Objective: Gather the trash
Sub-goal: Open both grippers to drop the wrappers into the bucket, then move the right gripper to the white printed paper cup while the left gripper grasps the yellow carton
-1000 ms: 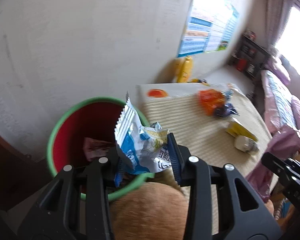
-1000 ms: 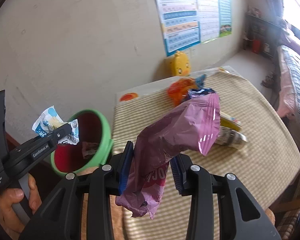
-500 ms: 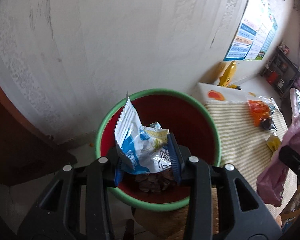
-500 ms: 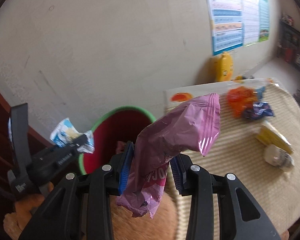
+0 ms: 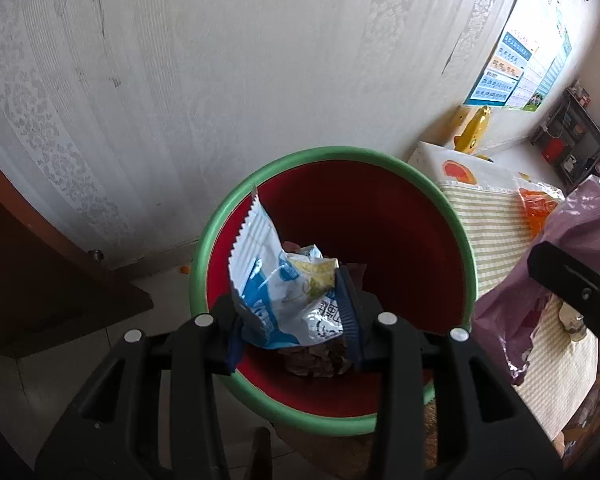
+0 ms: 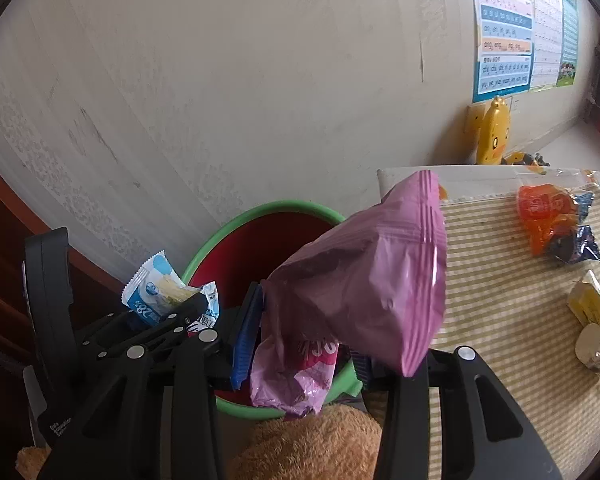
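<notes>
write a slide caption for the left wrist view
Left gripper holds a blue-and-white wrapper over the green-rimmed red bin.

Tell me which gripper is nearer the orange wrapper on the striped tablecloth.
Right. The right gripper, holding the purple bag, is beside the tablecloth with the orange wrapper; the left gripper is over the bin, farther away.

A yellow duck toy (image 6: 493,132) stands below the wall poster (image 6: 516,36).
</notes>
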